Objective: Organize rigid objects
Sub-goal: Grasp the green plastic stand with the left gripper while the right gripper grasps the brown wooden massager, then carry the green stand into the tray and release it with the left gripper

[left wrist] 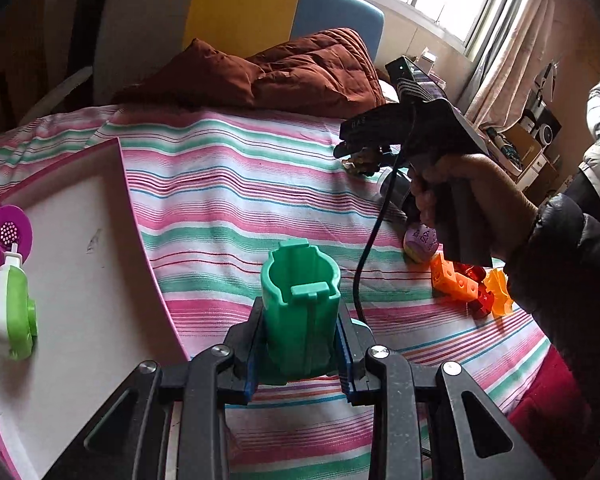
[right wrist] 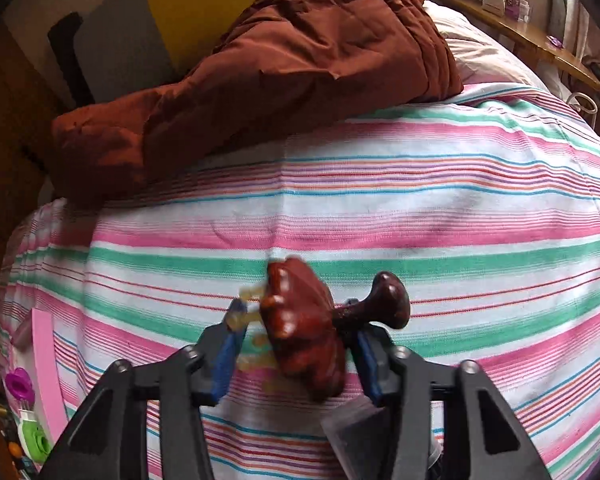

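Left gripper (left wrist: 300, 344) clamps green cup (left wrist: 300, 312) at lower centre, so carry it level toward pink-rimmed tray (left wrist: 136, 216) at left; right gripper (right wrist: 296, 344) brackets brown mushroom toy (right wrist: 304, 328) at lower centre, contact unclear.

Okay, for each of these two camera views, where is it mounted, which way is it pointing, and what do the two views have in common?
Left wrist: rides the left tongs, angled down across the striped bedspread; they clamp a green cup. The person's hand and dark sleeve show, gripping the right tongs.
Right wrist: rides the right tongs, aimed down at the bedspread; a brown mushroom-shaped piece sits between them.
Shared: bedspread, rust quilt, pink-rimmed tray.
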